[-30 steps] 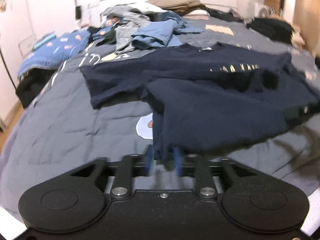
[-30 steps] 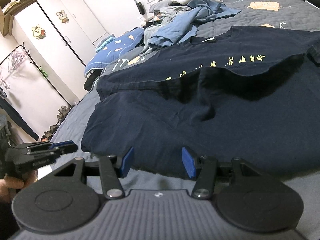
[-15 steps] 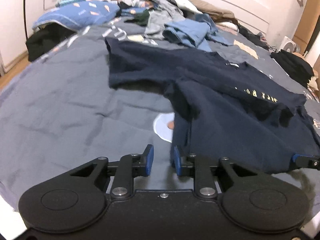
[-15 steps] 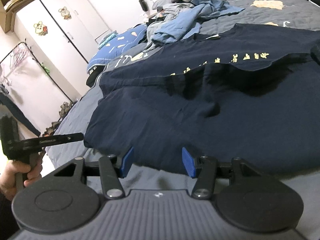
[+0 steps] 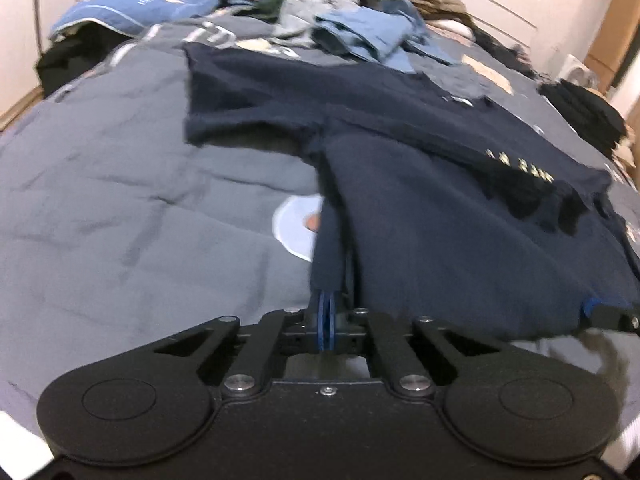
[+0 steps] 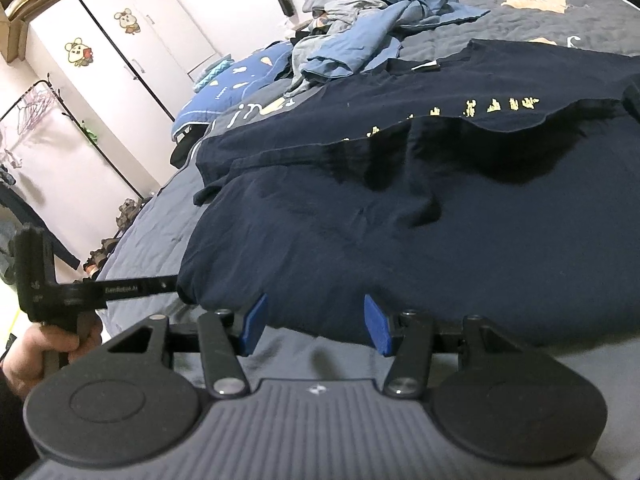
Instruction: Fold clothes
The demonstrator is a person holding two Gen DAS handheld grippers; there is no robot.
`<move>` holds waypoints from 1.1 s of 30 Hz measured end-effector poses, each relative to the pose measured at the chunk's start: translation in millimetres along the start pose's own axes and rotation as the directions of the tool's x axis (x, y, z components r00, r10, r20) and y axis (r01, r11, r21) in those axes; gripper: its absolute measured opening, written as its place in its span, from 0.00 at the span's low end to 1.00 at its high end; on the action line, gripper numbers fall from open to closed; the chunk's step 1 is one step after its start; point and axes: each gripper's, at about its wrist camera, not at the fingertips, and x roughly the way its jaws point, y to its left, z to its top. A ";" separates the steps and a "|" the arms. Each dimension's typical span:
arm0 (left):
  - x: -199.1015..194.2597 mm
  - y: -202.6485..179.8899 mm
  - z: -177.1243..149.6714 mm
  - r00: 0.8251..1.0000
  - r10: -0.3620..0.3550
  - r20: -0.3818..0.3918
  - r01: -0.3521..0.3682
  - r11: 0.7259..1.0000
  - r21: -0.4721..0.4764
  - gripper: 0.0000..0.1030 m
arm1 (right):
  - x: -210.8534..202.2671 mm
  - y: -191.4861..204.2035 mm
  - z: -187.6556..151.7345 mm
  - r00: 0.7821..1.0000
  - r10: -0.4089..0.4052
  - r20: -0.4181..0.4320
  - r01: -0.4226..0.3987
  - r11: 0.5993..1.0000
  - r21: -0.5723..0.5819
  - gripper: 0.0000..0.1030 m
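Note:
A navy T-shirt (image 5: pixel 440 240) with yellow lettering lies spread on the grey bedspread (image 5: pixel 120 208), its lower part folded up over the chest. My left gripper (image 5: pixel 326 322) is shut on the near left corner of the hem, and the cloth runs up out of its blue pads. In the right wrist view this left gripper (image 6: pixel 172 284) reaches in from the left, held by a hand (image 6: pixel 36 352), and meets the T-shirt (image 6: pixel 400 240) at that corner. My right gripper (image 6: pixel 316 326) stands open at the near hem, blue fingers (image 6: pixel 254 324) apart on either side of the edge, not pressing it.
A heap of blue and grey clothes (image 6: pixel 368 28) lies further up the bed beside a blue patterned pillow (image 6: pixel 236 80). Dark garments (image 5: pixel 580 112) are piled at the far right. A white wardrobe (image 6: pixel 120 48) and a clothes rail (image 6: pixel 44 128) stand left of the bed.
My left gripper's jaws went from apart to shut on the shirt's hem corner while the gripper rolled and moved in on it. The right gripper stayed still and open.

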 end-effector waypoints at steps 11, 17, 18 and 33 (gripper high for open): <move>-22.5 15.8 9.7 0.993 0.114 0.041 -0.112 0.993 -0.047 0.00 | -7.1 -7.3 3.4 1.000 -0.010 0.021 0.009 0.999 0.031 0.51; -33.1 -2.6 10.6 0.993 -0.046 0.109 0.050 0.998 -0.037 0.02 | -28.3 -23.4 11.3 0.997 -0.034 0.074 0.027 0.996 0.090 0.51; -32.8 -8.6 10.5 0.991 -0.076 0.112 0.081 0.996 -0.033 0.02 | -35.5 -28.5 13.8 0.995 -0.049 0.090 0.039 0.993 0.107 0.51; -18.1 -123.7 -10.5 0.930 -0.362 0.071 0.354 0.929 0.105 0.46 | -153.8 -152.6 14.5 0.905 -0.348 0.246 0.211 0.868 0.450 0.51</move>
